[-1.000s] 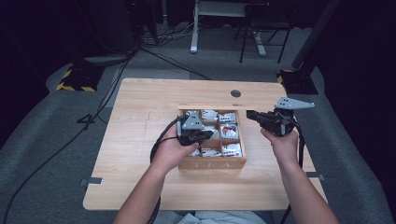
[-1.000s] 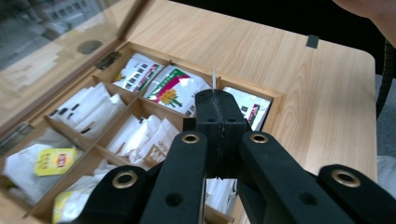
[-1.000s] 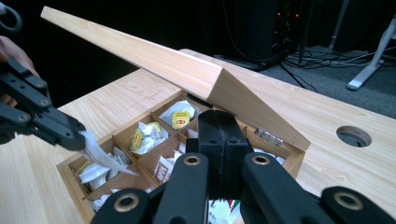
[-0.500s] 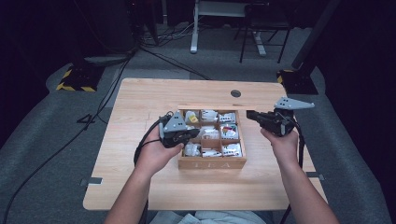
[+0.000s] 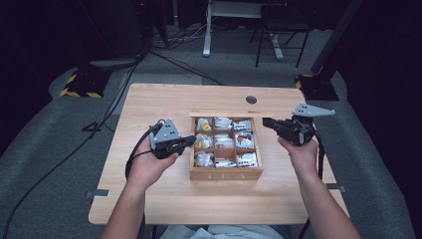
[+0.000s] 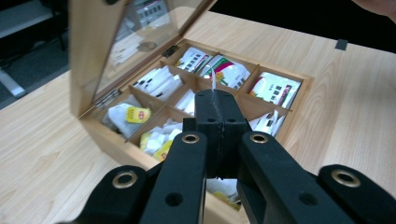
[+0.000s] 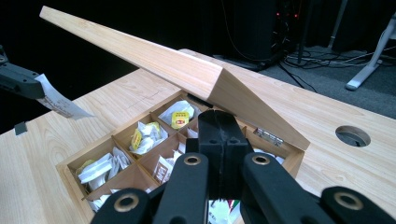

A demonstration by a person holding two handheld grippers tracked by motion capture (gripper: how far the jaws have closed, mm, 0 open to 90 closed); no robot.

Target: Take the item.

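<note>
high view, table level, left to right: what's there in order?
left gripper → open wooden tea box → right gripper, all on the wooden table.

The surface [image 5: 149, 199] is pale wood with a fine grain, finished matt and smooth. The tea box [image 5: 226, 174] is made of a slightly warmer wood, also matt, and its lid [image 6: 88, 56] is fitted with a glossy clear pane in which reflections are caught. Small hinges in dull metal can be seen at the back edge. The tea bags [image 6: 275, 88] are wrapped in paper, some of it a bit shiny. The left gripper [image 5: 191, 142] and right gripper [image 7: 219, 123] are built of matt black plastic, with brass-coloured metal rings set into the jaws. A thin paper tag [image 7: 58, 100] is pinched in the left jaws.
</note>
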